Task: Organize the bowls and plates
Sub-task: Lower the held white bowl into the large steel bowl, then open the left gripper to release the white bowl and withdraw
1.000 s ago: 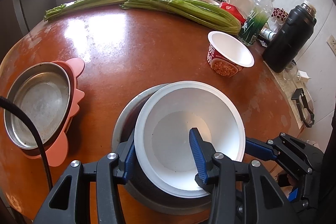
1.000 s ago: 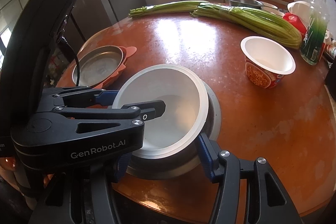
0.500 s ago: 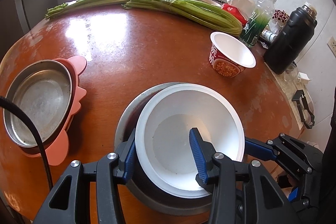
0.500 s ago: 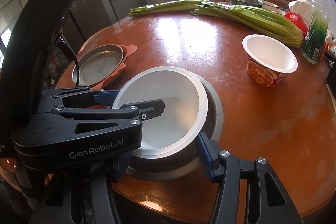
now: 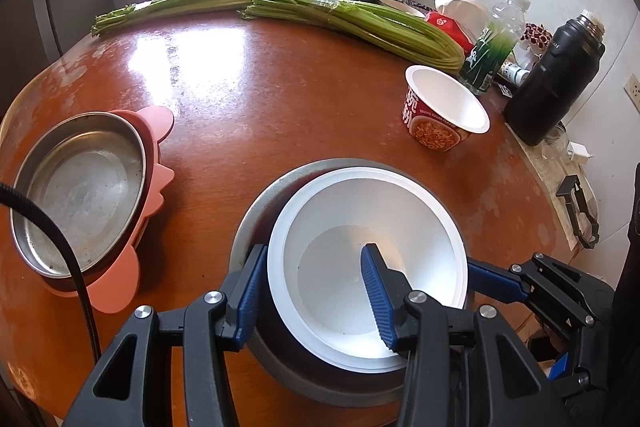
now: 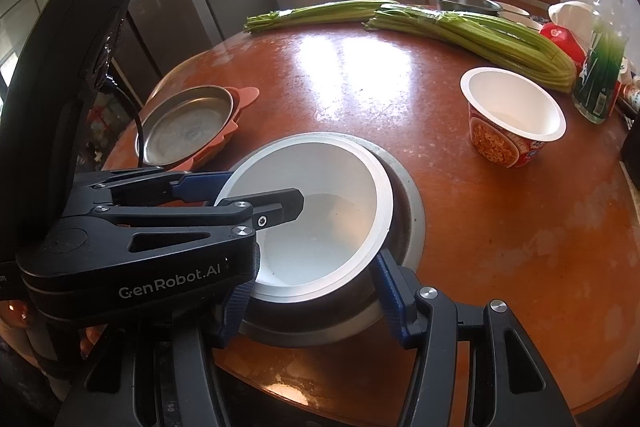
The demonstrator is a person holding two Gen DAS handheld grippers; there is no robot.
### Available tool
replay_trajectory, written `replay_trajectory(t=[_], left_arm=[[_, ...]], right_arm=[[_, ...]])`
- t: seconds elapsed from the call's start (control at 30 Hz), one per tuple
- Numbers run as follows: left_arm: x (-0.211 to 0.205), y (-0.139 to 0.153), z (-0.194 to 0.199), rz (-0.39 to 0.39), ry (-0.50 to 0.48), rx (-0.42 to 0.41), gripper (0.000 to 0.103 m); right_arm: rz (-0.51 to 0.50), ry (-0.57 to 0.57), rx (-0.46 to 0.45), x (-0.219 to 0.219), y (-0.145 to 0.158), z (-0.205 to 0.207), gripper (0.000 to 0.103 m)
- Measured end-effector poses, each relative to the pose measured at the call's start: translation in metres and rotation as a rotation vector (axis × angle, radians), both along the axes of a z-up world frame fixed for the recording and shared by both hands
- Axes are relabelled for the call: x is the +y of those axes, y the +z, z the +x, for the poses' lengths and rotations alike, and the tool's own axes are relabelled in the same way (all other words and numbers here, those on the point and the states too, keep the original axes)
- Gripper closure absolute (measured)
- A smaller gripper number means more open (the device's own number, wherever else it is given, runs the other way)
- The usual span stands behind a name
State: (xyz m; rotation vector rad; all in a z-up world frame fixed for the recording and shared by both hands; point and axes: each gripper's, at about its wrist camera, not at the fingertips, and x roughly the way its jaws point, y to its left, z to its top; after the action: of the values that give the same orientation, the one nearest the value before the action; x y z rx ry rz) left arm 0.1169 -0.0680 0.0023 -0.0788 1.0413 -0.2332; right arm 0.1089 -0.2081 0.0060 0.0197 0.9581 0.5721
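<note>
A white bowl (image 5: 360, 219) sits tilted inside a wider steel bowl (image 5: 256, 211) at the near edge of the round brown table (image 5: 260, 87). My left gripper (image 5: 314, 249) is shut on the white bowl's near-left wall, one blue pad outside the rim and the other inside. In the right wrist view the white bowl (image 6: 320, 187) leans on the steel bowl (image 6: 412, 223). There my right gripper (image 6: 316, 275) is shut on the steel bowl's near rim, which fills the gap between its pads. The left gripper (image 6: 260, 193) crosses in from the left. One right finger (image 5: 496, 281) shows at the bowls' right side.
A steel plate (image 5: 80, 195) lies on a pink mat (image 5: 156, 119) at the left. A noodle cup (image 5: 444, 107) stands at the right, with a bottle (image 5: 492, 47) and black flask (image 5: 556, 75) behind it. Celery bunches (image 5: 360, 23) lie across the far side.
</note>
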Motion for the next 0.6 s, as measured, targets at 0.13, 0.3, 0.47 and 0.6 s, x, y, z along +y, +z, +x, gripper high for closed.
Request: replay_trajectory(t=[0.13,0.3,0.47,0.6], left_arm=[[0.002,0.002,-0.001,-0.004,0.003,-0.006,0.056],[0.003,0.005,-0.002,-0.001,0.006,-0.013,0.056],[0.004,0.007,-0.003,-0.003,0.009,-0.017,0.056],[0.005,0.012,-0.004,0.002,0.014,-0.031,0.056]], right_arm=[[-0.01,-0.007,-0.01,-0.001,0.001,0.001,0.044],[-0.008,-0.016,-0.018,-0.004,0.002,0.001,0.044],[-0.007,-0.021,-0.024,-0.007,0.005,0.001,0.044],[-0.009,-0.03,-0.032,-0.01,0.007,0.002,0.044]])
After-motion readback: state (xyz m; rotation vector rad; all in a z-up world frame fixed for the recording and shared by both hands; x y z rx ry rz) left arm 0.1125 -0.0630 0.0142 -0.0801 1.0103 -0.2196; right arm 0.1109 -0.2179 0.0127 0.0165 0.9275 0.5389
